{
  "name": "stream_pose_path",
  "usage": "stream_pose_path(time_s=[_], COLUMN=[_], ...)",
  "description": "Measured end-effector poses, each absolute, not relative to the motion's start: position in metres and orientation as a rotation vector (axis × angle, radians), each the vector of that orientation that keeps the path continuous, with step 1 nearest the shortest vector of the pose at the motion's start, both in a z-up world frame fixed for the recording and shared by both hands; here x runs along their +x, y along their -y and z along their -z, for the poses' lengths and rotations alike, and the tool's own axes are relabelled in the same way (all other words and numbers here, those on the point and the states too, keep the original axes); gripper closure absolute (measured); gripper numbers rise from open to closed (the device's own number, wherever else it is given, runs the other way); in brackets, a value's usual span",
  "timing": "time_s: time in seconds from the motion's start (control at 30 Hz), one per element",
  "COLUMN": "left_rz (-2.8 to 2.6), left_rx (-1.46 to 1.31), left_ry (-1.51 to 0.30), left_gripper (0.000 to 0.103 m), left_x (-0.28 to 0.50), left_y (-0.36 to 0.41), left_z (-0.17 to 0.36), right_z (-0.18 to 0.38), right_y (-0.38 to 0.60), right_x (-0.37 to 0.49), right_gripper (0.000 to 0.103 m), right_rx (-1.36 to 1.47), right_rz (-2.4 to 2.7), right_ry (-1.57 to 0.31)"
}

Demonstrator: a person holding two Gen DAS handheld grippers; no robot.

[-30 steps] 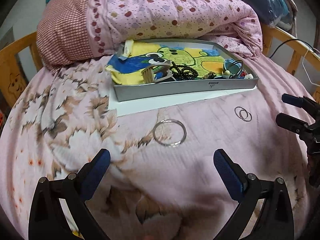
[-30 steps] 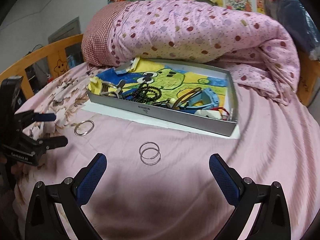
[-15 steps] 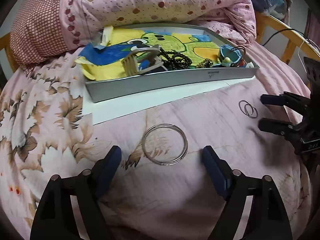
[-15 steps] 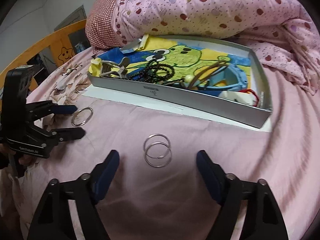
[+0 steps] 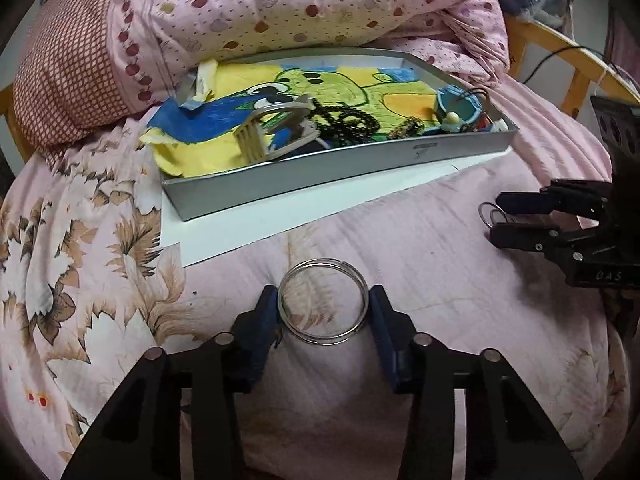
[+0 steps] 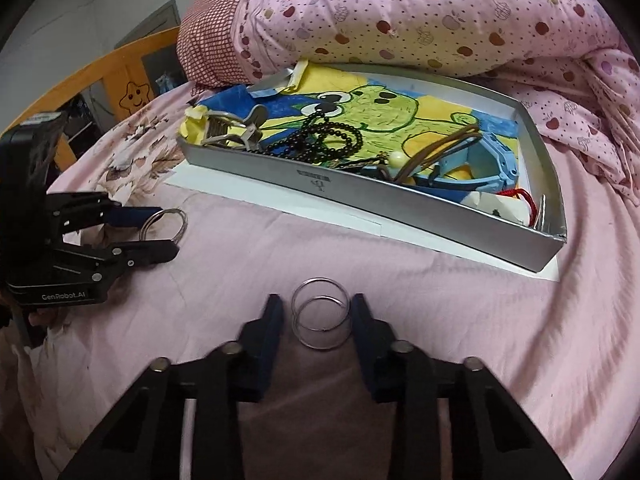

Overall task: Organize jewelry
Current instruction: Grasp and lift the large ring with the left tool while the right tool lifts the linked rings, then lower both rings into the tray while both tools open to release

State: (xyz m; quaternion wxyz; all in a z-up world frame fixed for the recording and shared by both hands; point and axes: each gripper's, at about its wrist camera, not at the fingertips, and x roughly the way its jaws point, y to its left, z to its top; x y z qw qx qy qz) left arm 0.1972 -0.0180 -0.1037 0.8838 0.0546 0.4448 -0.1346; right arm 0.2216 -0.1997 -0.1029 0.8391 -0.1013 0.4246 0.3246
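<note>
Jaws of the left gripper (image 5: 323, 307) are closing around the large silver bangle (image 5: 323, 301), which lies flat on the bed (image 5: 420, 248) between the 2 blue pads; the left pad looks to be touching the bangle's rim, while the right pad sits just beside it, and I cannot tell if it has made contact. Jaws of the right gripper (image 6: 317, 312) are likewise closing, with the pair of small silver rings (image 6: 320, 312) lying overlapped on the pink cover between the pads and a narrow gap showing on each side, so nothing is gripped there. Both grippers point steeply down at the bed.

Beyond them a shallow grey tray (image 6: 400, 204) rests on a white sheet of paper (image 5: 280, 220), near the rolled pink spotted quilt (image 5: 320, 4). Inside the tray, on a yellow and blue cartoon cloth (image 6: 400, 112), lie a metal hair claw (image 5: 276, 128) at the left end, a string of black beads (image 6: 320, 140) in the middle, and a blue bracelet-like piece (image 6: 488, 160) with brown cord toward the right end.
</note>
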Motion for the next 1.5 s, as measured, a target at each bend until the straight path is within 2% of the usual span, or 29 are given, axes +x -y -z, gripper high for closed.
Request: stream_pose_path(time_s=[0.4,0.8,1.13,1.5], left_rz=[0.257,0.259,0.225,0.159], left_rx=[0.11,0.075,0.027,-0.001], left_ry=[-0.924,-0.847,-0.747,-0.749], left_gripper=[0.064,0.064,0.064,0.064], left_x=[0.19,0.183,0.222,0.264], left_y=[0.023,0.034,0.054,0.077], left_z=[0.099,0.069,0.047,0.053], right_z=[0.098,0.064,0.04,0.05], right_y=[0.197,0.213,0.236,0.27], right_x=[0.21,0.208,0.23,0.274], right_gripper=[0.074,0.074,0.074,0.074], right_rx=[-0.226,-0.158,-0.093,0.034], right_rz=[-0.703,-0.629,-0.534,-0.44], right_ry=[-0.864,-0.689,-0.557,-0.569])
